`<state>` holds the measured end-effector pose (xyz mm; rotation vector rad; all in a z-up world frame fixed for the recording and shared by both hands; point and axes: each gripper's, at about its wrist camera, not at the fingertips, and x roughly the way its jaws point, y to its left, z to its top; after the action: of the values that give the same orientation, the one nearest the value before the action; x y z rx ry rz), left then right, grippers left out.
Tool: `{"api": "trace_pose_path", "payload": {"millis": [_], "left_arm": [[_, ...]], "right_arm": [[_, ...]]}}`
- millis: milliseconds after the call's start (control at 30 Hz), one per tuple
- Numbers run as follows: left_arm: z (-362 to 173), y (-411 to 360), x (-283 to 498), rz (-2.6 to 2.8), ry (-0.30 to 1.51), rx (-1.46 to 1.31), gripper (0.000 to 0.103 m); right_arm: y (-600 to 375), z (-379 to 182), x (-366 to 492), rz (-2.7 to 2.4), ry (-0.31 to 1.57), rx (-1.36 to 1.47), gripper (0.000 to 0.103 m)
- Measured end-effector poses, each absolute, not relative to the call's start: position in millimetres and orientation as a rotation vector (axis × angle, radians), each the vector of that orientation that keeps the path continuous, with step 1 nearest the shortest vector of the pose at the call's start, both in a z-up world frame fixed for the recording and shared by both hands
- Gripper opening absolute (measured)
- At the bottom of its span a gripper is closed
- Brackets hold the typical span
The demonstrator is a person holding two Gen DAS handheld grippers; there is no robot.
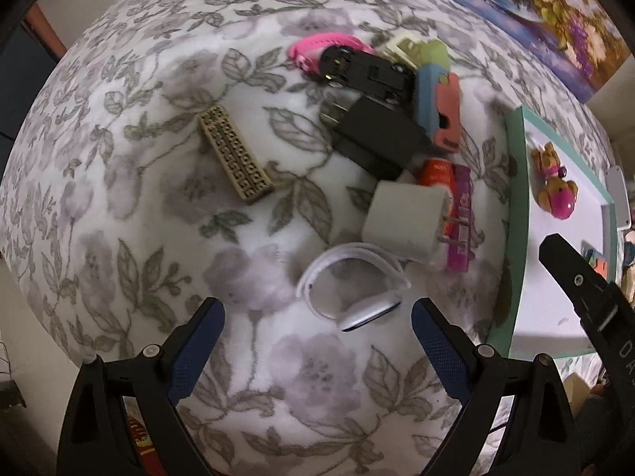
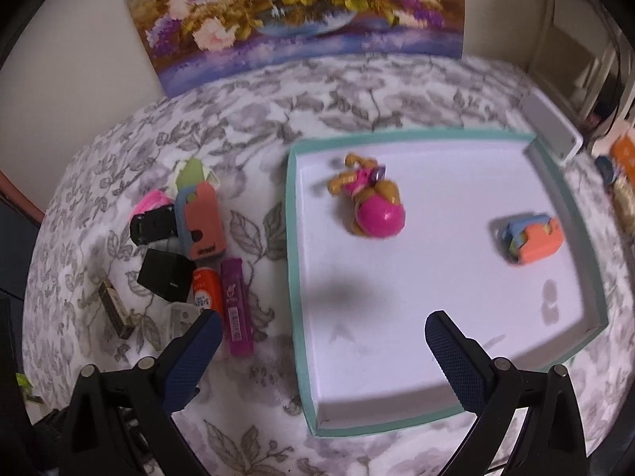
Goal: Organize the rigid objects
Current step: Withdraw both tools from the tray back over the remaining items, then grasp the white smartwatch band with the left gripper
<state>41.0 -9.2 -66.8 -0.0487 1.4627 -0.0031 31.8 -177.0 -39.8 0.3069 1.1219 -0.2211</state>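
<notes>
My left gripper [image 1: 317, 317] is open and empty, just above a white smartwatch [image 1: 353, 291] on the floral cloth. Beyond it lie a white charger [image 1: 405, 220], a black charger [image 1: 377, 139], a black toy car [image 1: 365, 69], a pink watch [image 1: 321, 45], a beige patterned block [image 1: 236, 152], an orange tube [image 1: 436, 172] and a purple tube [image 1: 462, 218]. My right gripper [image 2: 323, 331] is open and empty over the near-left part of a white tray with a teal rim [image 2: 293, 261]. The tray holds a pink and yellow toy [image 2: 371, 198] and an orange-blue block [image 2: 530, 238].
A salmon and blue block [image 2: 200, 214] lies left of the tray among the loose items. A flower painting [image 2: 297, 8] leans on the wall behind. A white flat device [image 2: 551, 129] lies past the tray's far right corner. The other gripper's black finger [image 1: 575, 277] reaches over the tray.
</notes>
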Motion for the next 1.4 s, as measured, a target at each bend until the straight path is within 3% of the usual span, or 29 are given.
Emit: {"api": "trace_pose_path", "payload": {"millis": [233, 367, 667, 1133, 1400], "left_arm": [[-77, -41, 44, -0.012, 1.473, 0.0, 0.094], [-82, -52, 47, -0.004, 1.474, 0.034, 0.076], [-84, -64, 55, -0.032, 1.484, 0.018, 0.062], [-57, 21, 63, 0.181, 1.342, -0.206, 0.061], [-65, 62, 64, 0.242, 1.34, -0.295, 0.061]], "right_arm": [[-192, -45, 35, -0.349, 1.157, 0.36, 0.103], [-188, -47, 37, -0.317, 1.151, 0.369, 0.103], [-173, -40, 42, -0.223, 1.149, 0.364, 0.103], [-145, -36, 47, -0.061, 1.09, 0.309, 0.102], [-108, -52, 53, 0.036, 1.134, 0.232, 0.089]]}}
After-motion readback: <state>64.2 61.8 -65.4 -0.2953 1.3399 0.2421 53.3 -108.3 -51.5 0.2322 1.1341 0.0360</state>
